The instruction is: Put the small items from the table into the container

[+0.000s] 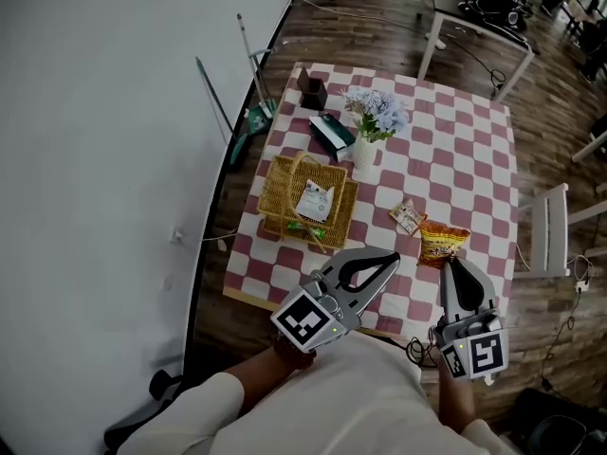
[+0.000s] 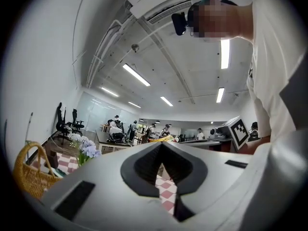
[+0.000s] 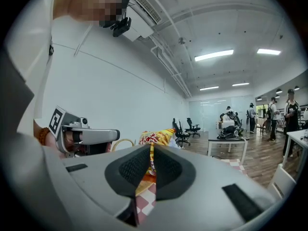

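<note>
Right gripper (image 1: 455, 262): jaws nearly shut, pinching only the thin top edge of the yellow-and-red snack bag (image 1: 444, 243); the rest of the bag stands free past the tips. The bag is over the near right part of the table (image 1: 455, 150) and looks lifted clear of the cloth. Left gripper (image 1: 391, 257): jaws fully together, nothing in them, hanging just left of the bag, between it and the basket (image 1: 275, 192). The basket sits on the left side of the table and already holds a white packet (image 1: 316, 200) and a green item (image 1: 305, 227). One small packet (image 1: 408, 216) lies on the cloth between basket and bag, not yet collected. Risks as I see them: the grip is on a slick thin seam, so a fast swing left could let the bag slide out, and with the near table edge close it would likely hit the floor. The basket's handle (image 2: 34, 147) arches over the opening; a low approach could snag the bag, stripping it from the pads or dragging the light basket. The vase of flowers (image 1: 365, 150) stands just past the basket's far right corner, so an overshoot tips it. The left gripper sits in the path; they clash unless it clears. The hanging bag could also sweep the loose packet off.
</note>
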`<state>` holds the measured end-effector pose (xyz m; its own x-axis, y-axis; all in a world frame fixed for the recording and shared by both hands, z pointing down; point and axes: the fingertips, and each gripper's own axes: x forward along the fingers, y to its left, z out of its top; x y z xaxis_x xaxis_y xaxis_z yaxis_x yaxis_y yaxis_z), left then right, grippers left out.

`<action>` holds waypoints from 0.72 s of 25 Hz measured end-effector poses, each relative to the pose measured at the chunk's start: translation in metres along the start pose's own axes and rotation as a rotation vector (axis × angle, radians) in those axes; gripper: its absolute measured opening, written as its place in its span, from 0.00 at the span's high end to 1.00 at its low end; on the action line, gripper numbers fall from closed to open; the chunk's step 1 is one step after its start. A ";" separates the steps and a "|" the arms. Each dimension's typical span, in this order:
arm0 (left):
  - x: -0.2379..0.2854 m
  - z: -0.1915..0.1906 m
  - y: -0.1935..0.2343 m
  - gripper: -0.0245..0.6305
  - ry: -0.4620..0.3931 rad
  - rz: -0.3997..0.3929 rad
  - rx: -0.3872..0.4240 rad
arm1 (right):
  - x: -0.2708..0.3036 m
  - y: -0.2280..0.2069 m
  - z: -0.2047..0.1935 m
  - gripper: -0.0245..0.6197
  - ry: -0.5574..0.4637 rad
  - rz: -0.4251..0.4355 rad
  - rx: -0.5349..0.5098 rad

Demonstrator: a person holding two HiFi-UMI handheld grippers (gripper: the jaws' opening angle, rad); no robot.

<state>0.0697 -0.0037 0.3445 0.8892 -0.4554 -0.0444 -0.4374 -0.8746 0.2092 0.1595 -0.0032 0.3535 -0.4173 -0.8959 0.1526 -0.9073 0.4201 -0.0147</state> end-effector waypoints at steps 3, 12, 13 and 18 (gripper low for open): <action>-0.003 0.003 -0.002 0.92 0.003 0.001 0.005 | -0.004 0.004 0.007 0.90 -0.013 0.000 -0.006; -0.020 0.006 0.008 0.92 0.001 0.052 0.012 | 0.009 0.022 0.007 0.90 -0.009 0.054 -0.014; -0.023 0.006 0.010 0.92 0.001 0.063 0.011 | 0.012 0.025 0.007 0.90 -0.009 0.064 -0.015; -0.045 0.008 0.020 0.92 0.001 0.118 0.014 | 0.027 0.046 0.007 0.91 -0.010 0.123 -0.018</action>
<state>0.0201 -0.0019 0.3432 0.8314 -0.5553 -0.0192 -0.5411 -0.8170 0.1994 0.1067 -0.0090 0.3497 -0.5260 -0.8388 0.1405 -0.8483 0.5294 -0.0152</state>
